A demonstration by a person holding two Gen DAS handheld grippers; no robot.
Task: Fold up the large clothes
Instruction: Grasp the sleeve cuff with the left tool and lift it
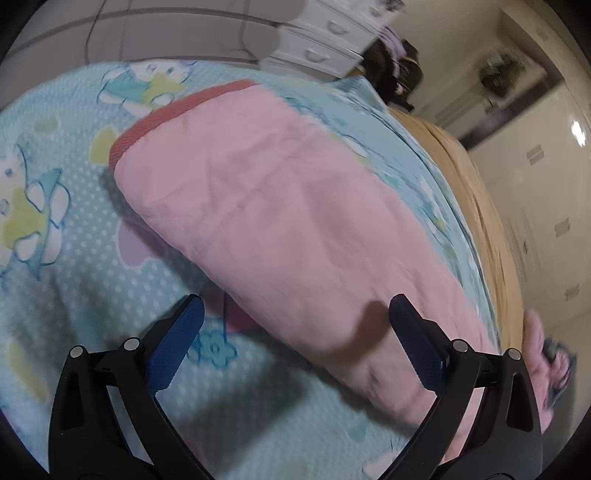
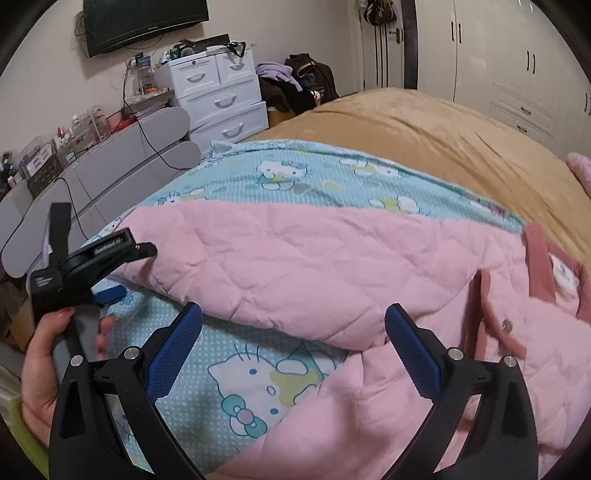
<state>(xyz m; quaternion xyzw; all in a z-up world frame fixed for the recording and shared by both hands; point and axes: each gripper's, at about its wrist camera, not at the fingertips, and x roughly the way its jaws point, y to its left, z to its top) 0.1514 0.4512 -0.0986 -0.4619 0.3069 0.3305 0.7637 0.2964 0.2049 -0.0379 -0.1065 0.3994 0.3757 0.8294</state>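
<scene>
A pink quilted jacket [image 2: 332,266] lies spread on a teal cartoon-cat sheet [image 2: 229,373]. Its dark pink collar with a white label [image 2: 561,275] is at the right, beside a snap button [image 2: 506,325]. In the left wrist view one long folded part of the jacket [image 1: 295,221] ends in a red ribbed cuff [image 1: 177,107]. My left gripper [image 1: 295,314] is open just above the jacket's near edge, holding nothing. It also shows as the left gripper [image 2: 131,271] in a hand [image 2: 40,369] at the jacket's left edge. My right gripper [image 2: 293,314] is open over the jacket's fold, empty.
A tan blanket [image 2: 424,136] covers the bed beyond the sheet. White drawers [image 2: 221,99], a grey desk with cables [image 2: 110,155] and a clothes pile [image 2: 295,85] stand past the bed's far end. White wardrobes [image 2: 517,74] line the right wall. A wall screen [image 2: 144,22] hangs above.
</scene>
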